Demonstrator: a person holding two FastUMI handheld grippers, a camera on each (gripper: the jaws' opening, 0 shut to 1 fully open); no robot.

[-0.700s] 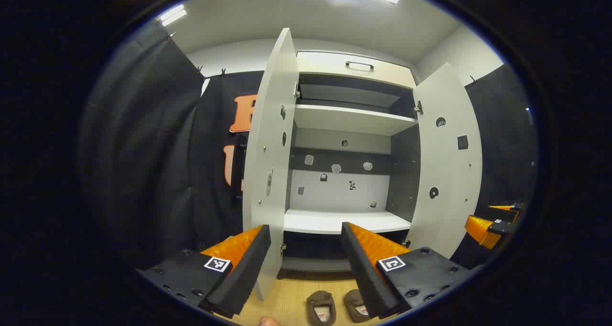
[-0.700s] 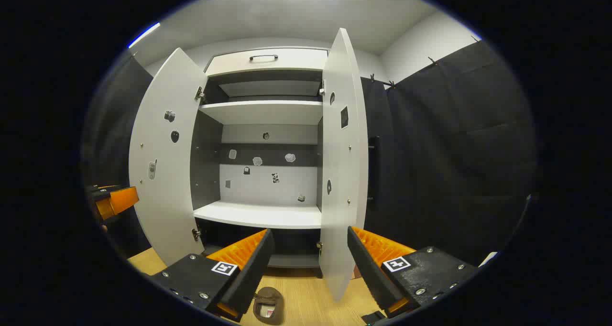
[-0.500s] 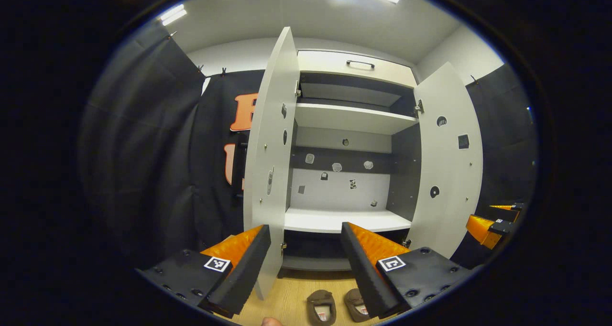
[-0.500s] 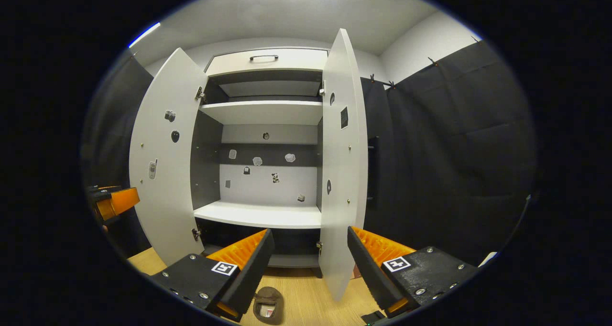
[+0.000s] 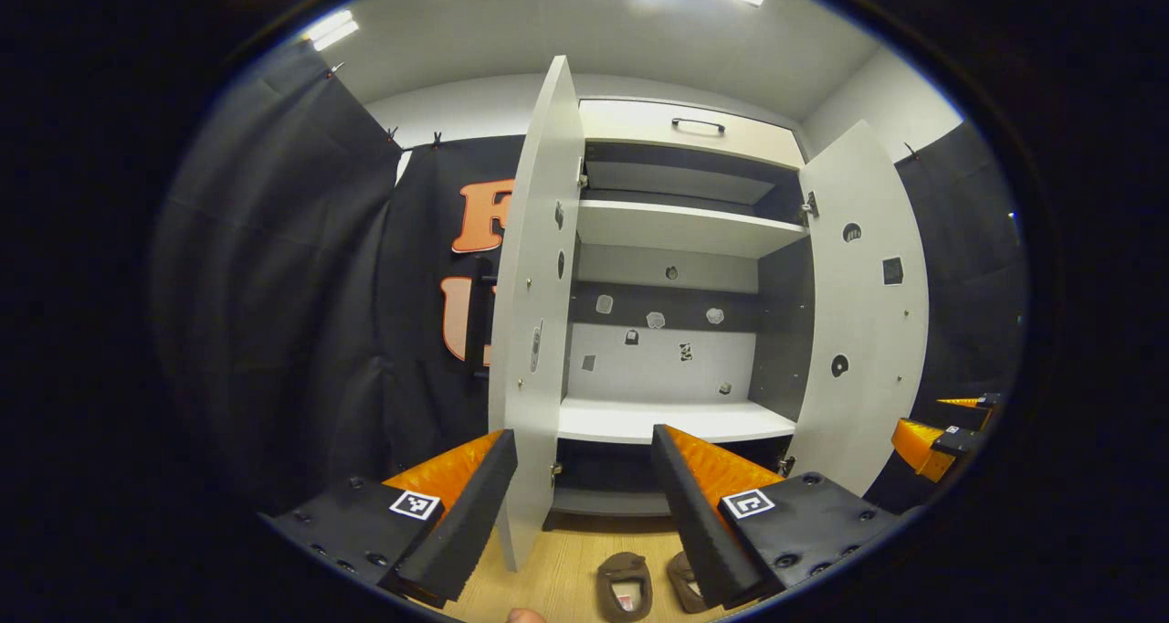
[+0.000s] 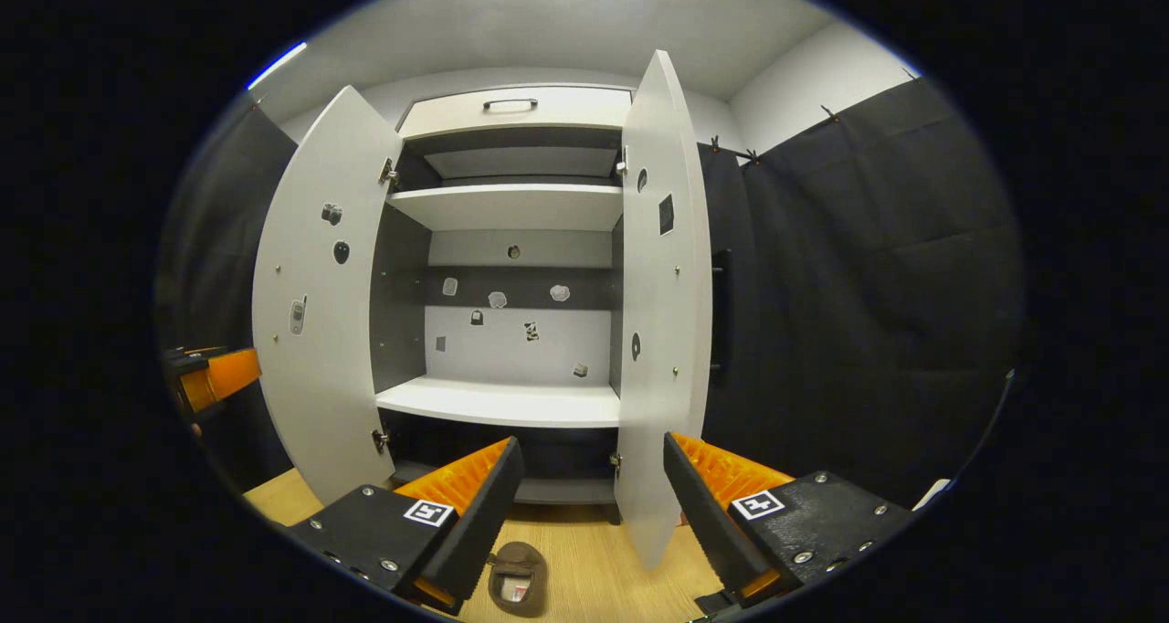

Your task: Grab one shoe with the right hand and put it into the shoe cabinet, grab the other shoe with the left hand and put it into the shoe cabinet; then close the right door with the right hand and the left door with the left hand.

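Observation:
The white shoe cabinet stands ahead with both doors swung wide. Its left door and right door frame bare shelves. Two brown shoes lie side by side on the wooden floor in front of it; the right gripper view shows one brown shoe. My left gripper hangs open above and short of the shoes, holding nothing. My right gripper is open too, above the shoe. Each gripper also shows at the edge of the other's view.
The lower shelf is bare, as is the upper shelf. A drawer with a dark handle tops the cabinet. Black cloth walls stand on both sides. The wooden floor runs up to the cabinet's base.
Both views have shifted slightly: the cabinet has drifted right in each. Both grippers stay open and the shoes have not moved.

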